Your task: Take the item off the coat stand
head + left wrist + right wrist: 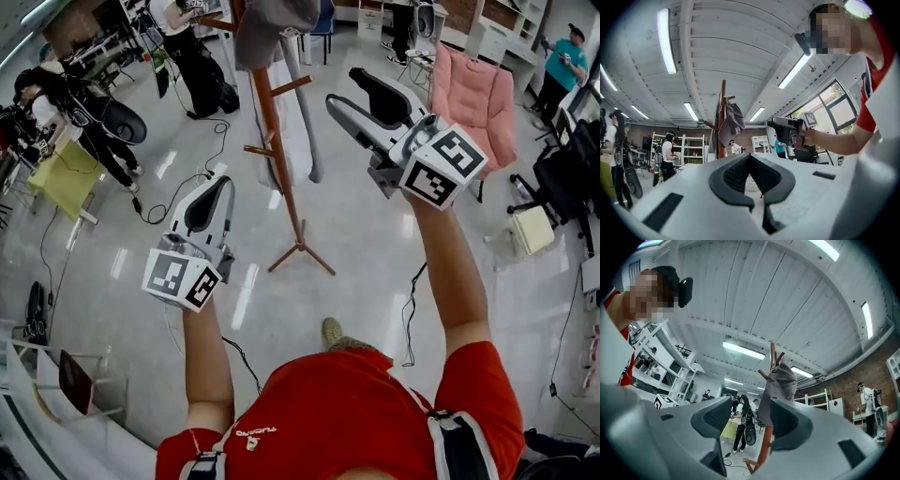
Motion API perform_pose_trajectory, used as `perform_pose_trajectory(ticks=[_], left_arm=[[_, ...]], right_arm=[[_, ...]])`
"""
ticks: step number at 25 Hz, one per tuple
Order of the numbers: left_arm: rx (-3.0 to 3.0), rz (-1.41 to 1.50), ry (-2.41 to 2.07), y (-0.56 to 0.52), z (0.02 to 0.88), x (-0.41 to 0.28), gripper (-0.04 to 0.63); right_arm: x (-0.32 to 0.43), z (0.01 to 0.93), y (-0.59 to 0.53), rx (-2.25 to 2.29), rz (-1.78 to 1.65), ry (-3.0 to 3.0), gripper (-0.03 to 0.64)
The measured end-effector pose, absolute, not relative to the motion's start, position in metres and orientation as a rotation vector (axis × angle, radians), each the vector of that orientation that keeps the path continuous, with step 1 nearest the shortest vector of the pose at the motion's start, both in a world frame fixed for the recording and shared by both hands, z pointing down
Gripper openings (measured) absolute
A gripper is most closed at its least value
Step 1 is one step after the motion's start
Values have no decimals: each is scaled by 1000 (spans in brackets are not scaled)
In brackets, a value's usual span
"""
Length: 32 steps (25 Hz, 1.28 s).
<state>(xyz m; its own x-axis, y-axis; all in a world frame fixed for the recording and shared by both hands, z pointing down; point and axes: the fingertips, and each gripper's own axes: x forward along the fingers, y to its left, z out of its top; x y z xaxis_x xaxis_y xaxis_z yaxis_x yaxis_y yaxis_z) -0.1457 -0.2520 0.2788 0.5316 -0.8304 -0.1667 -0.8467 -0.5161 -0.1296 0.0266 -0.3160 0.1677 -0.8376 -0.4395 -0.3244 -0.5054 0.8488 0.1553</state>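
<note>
Task's barely started tbh. The cap hangs at the top of the stand, not off yet. The right hand-held gripper is raised toward it with jaws spread, cap lined up beyond them but nothing pinched. The left hand-held gripper sits lower, jaws pressed together, empty. Left to do: reach, grab, lift off.

My left gripper low in the frame, jaws closed together with nothing between them, behind them at centre the wooden coat stand, a grey cap hanging on it, my right gripper raised right of the cap and clear of it, people and white shelving at lower left.
</note>
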Motion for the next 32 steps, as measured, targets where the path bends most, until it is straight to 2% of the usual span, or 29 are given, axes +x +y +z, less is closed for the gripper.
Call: perform_pose_trajectory(ticks=[7, 16, 26, 27, 29, 30, 32], left_arm=[[-2520, 118, 1465, -330, 262, -133, 9], [-2499, 103, 1479, -385, 247, -151, 9], [-2512, 98, 1438, -401, 250, -179, 9], [-2513, 97, 1437, -401, 249, -182, 9], [-2514, 97, 1436, -400, 248, -188, 9], [-2515, 97, 1435, -398, 249, -190, 9], [-2514, 99, 1435, -394, 250, -195, 9]], right_arm=[[23, 112, -409, -527, 308, 2773, 282], [-5, 73, -492, -528, 210, 2779, 296], [-56, 58, -516, -452, 203, 2819, 294], [-59, 56, -516, -442, 208, 2819, 264], [-62, 51, -513, -430, 232, 2805, 120], [-62, 49, -511, -441, 250, 2791, 69], [-60, 45, -509, -487, 286, 2762, 35]])
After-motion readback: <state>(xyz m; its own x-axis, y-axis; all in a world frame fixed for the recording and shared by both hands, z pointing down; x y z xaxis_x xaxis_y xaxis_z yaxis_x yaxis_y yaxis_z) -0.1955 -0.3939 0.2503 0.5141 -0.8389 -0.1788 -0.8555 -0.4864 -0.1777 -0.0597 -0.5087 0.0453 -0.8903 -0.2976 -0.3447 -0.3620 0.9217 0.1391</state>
